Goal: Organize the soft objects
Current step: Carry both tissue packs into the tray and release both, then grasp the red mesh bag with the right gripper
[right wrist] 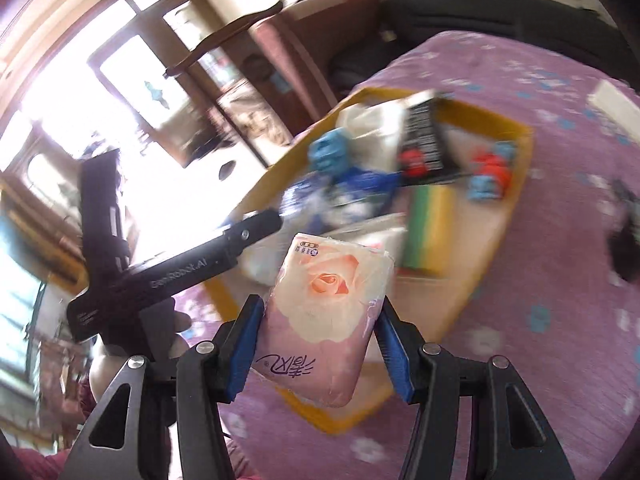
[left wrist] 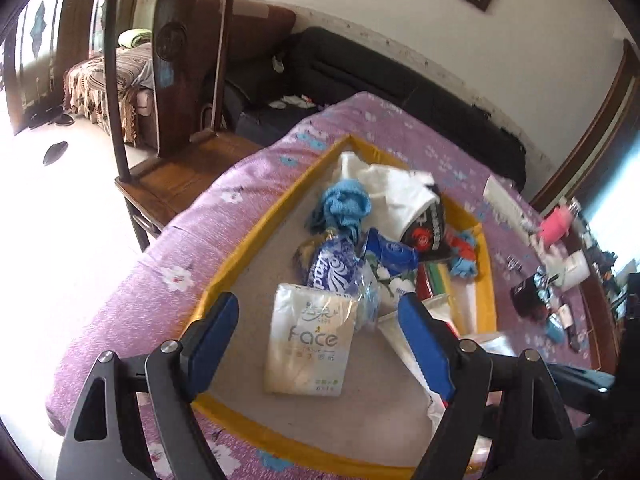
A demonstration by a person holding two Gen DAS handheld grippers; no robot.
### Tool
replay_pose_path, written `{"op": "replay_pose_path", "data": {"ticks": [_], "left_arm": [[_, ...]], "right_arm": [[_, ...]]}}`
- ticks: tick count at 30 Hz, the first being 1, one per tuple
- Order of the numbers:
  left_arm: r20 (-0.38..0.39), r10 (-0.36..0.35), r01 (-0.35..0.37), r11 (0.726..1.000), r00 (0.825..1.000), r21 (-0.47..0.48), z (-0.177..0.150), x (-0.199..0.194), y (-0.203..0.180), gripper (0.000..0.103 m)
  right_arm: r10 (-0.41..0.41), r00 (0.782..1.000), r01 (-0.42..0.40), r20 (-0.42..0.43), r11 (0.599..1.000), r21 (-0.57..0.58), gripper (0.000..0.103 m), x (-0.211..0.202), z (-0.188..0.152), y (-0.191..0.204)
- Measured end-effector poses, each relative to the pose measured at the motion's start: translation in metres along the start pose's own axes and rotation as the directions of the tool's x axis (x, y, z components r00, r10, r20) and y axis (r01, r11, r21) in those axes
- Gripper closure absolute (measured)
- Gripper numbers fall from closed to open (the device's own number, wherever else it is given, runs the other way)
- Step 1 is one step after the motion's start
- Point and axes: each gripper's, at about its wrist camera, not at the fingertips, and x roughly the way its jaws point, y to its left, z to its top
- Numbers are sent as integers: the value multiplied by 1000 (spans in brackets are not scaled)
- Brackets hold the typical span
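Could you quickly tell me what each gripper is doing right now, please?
Left gripper: open, empty, over the Face tissue pack.
Right gripper: shut on the rose tissue pack.

Left gripper [left wrist: 318, 334]: blue fingers [left wrist: 214, 330] spread wide, tilted downward, nothing pressed between them. Right gripper [right wrist: 316, 344]: fingers [right wrist: 394, 356] clamped on both sides of a pink tissue pack [right wrist: 320, 320], also angled downward. A hand [right wrist: 168, 332] grips the left gripper's handle.

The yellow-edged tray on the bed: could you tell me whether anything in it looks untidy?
Yes. The tray holds a jumbled heap: a blue cloth, a white garment and packets overlap along its far side, and the Face tissue pack lies askew.
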Motion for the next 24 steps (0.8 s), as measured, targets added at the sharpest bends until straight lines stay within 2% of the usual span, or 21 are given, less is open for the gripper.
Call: {"op": "replay_pose_path", "data": {"ticks": [4,8,11,13,17,20,24], "left_arm": [[52,12,-10,999,999,-34,0,-20,14,21],[60,27,-24,998,998,-62,0,-26,24,21],[61,29,-24,997,998,-76,0,-28,26,20],[62,29,-24,997,998,-78,1,-29,24,20],[63,-4,6,999,998,-45,-1,-31,7,20],[64,-42,42,999,997,14,-3,-32,-17,20],[38,-116,110,984,993,143,-13,-29,-65,18]], "right_arm": [[-14,999,12,-45,998,-56,42,31,3,17],[-90,995,87,-37,993,-84,37,55,6,20],[-61,998,58,-29,995,-77,33,50,5,19],[-62,998,62,-1,995,-78,27,38,3,17],[-96,993,101,73,993,-61,24,0,-7,-1],[-137,984,136,118,991,16,22,-35,-25,-38],[-277,948,250,160,953,172,22,-88,-55,-107]]}}
